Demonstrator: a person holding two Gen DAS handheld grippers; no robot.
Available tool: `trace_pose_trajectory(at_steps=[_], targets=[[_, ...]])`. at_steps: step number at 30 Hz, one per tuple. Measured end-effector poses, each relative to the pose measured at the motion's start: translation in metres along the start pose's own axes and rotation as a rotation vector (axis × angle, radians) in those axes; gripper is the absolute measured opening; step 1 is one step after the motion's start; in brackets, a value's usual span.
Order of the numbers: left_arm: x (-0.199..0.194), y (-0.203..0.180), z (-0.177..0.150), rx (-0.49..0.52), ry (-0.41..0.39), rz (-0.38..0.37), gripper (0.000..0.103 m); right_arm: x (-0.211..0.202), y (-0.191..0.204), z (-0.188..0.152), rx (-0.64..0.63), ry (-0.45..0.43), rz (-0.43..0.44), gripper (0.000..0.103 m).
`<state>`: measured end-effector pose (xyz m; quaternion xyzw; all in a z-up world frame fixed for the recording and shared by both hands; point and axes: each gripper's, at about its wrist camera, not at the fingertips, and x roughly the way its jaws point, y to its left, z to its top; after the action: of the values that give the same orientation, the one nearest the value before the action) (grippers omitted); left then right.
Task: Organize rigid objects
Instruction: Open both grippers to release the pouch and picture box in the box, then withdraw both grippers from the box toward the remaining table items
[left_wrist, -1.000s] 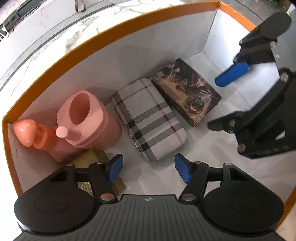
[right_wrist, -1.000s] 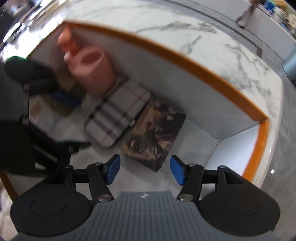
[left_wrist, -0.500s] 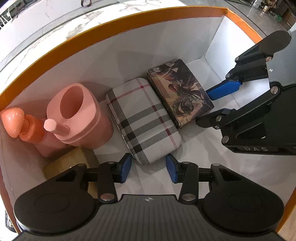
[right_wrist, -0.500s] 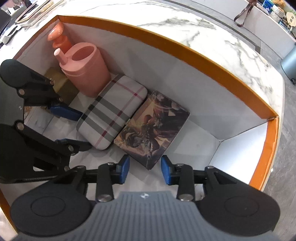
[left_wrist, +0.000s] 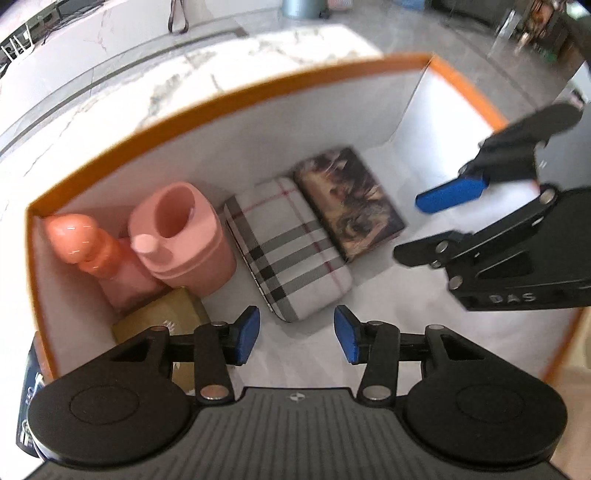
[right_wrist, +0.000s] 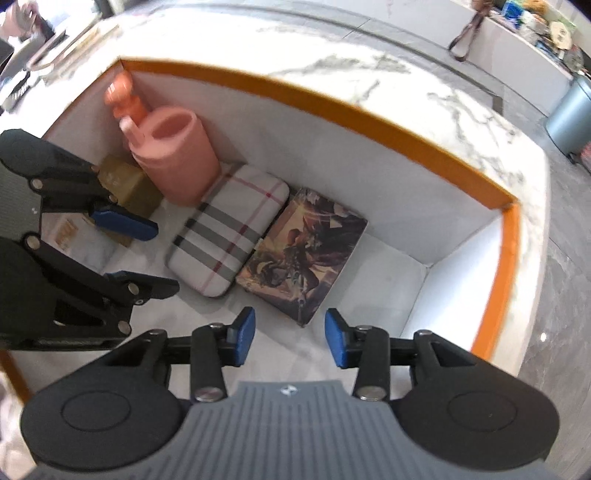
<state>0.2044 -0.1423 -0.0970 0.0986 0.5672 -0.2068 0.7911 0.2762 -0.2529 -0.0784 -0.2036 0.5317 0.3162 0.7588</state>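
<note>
Since the earlier frames both grippers have been lifted slightly, their jaws just reopened. Nothing is held by the left gripper (left_wrist: 297, 334) or the right gripper (right_wrist: 290, 338). Below, inside the orange-rimmed box (right_wrist: 369, 122), the plaid case (right_wrist: 229, 236) is laid touching the illustrated box (right_wrist: 303, 254), beside the pink dispenser (right_wrist: 177, 158).

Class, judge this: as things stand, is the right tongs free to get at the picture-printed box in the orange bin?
Probably yes. The right tongs hang open and empty just above the picture-printed box, whose near corner is clear; only the plaid case touches one side.
</note>
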Motion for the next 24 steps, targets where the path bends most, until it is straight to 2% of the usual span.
trace_pose_trajectory(at_steps=[2,4,7,11,16,19,24], targets=[[-0.021,0.001,-0.009,-0.006,-0.039,-0.023,0.055,-0.012,0.002,-0.004,0.046,-0.03,0.006,0.046],[-0.043,0.02,-0.016,-0.017,-0.082,-0.045,0.055,-0.026,0.012,-0.015,0.09,-0.066,0.016,0.046],[-0.073,0.015,-0.036,-0.065,-0.16,-0.063,0.055,-0.047,0.025,-0.03,0.164,-0.125,0.04,0.046],[-0.111,0.027,-0.058,-0.124,-0.236,-0.046,0.055,-0.072,0.048,-0.046,0.256,-0.214,0.063,0.046],[-0.138,0.047,-0.092,-0.18,-0.326,-0.015,0.055,-0.076,0.097,-0.049,0.329,-0.332,0.052,0.046],[-0.154,0.06,-0.115,-0.193,-0.354,0.02,0.055,-0.087,0.123,-0.053,0.383,-0.411,0.055,0.046],[-0.169,0.085,-0.155,-0.233,-0.352,0.071,0.055,-0.096,0.166,-0.055,0.449,-0.482,0.065,0.046]])
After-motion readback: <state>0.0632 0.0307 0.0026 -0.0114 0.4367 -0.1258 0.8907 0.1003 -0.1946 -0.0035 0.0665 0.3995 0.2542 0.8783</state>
